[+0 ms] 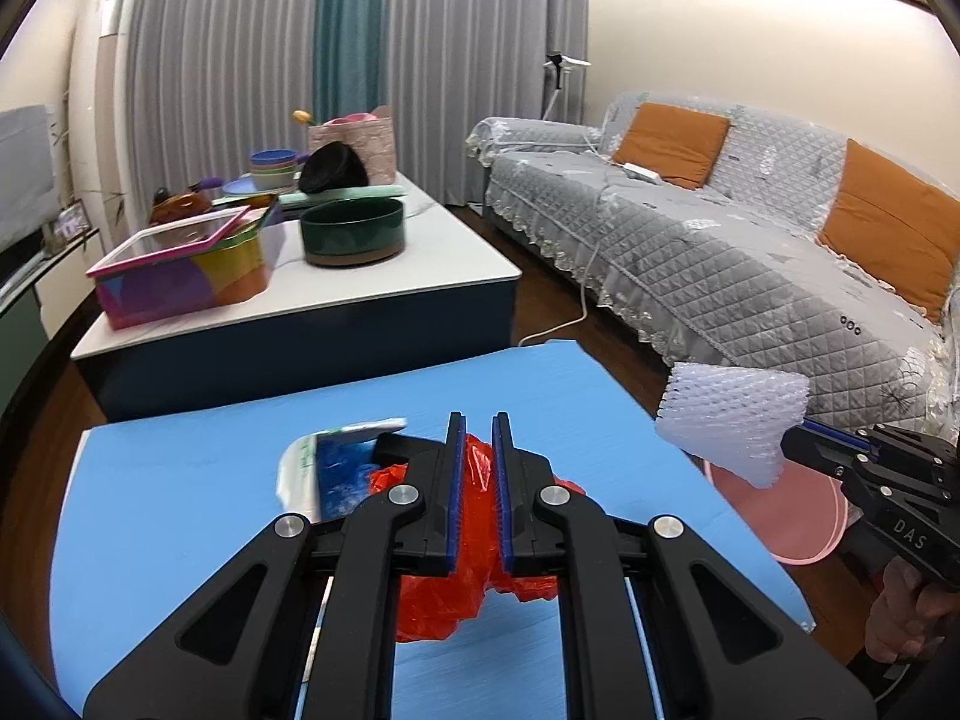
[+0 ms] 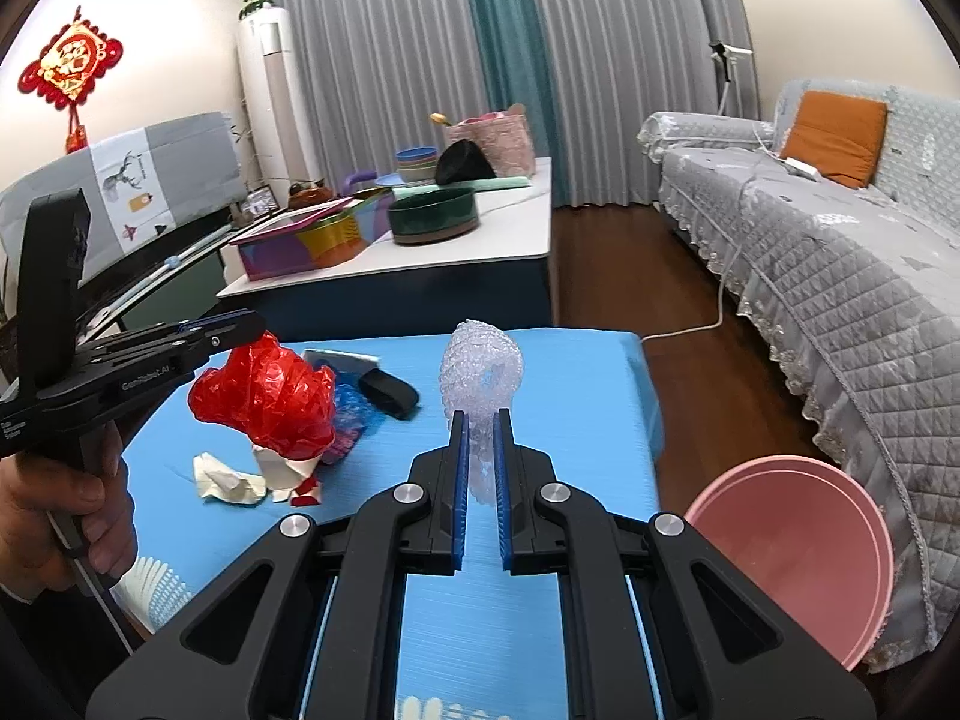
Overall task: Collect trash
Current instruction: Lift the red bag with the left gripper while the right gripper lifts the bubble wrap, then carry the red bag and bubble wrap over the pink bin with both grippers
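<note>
- My left claw (image 1: 478, 480) clenches the red bag (image 2: 264, 399), lifted over the blue worktop (image 2: 576, 384).
- My right claw (image 2: 480, 468) grips bubble wrap (image 2: 480, 375), long axis pointing forward-up, near the pink bin (image 2: 798, 546).

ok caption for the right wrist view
Right claw holds bubble wrap, left claw a red bag, near a pink bin.

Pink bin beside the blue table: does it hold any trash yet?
Empty as far as visible: the pink bin shows only bare inner wall in the right wrist view; its bottom is out of sight.
</note>
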A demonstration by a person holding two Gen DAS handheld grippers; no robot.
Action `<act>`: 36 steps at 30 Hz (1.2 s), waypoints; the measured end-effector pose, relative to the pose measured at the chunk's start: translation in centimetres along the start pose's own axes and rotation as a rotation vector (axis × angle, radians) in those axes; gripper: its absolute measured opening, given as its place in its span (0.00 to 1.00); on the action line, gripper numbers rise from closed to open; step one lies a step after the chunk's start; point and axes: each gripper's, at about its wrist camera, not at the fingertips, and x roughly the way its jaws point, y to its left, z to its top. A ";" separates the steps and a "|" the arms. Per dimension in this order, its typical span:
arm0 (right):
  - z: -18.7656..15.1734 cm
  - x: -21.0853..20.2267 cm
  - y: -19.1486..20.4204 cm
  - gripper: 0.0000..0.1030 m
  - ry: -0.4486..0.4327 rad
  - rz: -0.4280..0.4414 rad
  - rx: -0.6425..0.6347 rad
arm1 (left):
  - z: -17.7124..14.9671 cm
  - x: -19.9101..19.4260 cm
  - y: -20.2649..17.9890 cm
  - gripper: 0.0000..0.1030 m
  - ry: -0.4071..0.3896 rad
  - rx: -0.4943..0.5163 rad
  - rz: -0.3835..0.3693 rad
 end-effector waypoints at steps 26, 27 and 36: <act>-0.5 -4.2 -8.4 0.08 -0.031 -0.158 0.105 | 1.4 1.8 -8.9 0.08 -0.006 0.096 -0.139; -0.5 -4.5 -8.7 0.08 -0.033 -0.164 0.110 | 1.5 1.8 -9.3 0.08 -0.006 0.101 -0.146; -0.7 -7.2 -11.2 0.08 -0.059 -0.218 0.144 | 1.5 2.0 -12.8 0.08 -0.001 0.147 -0.188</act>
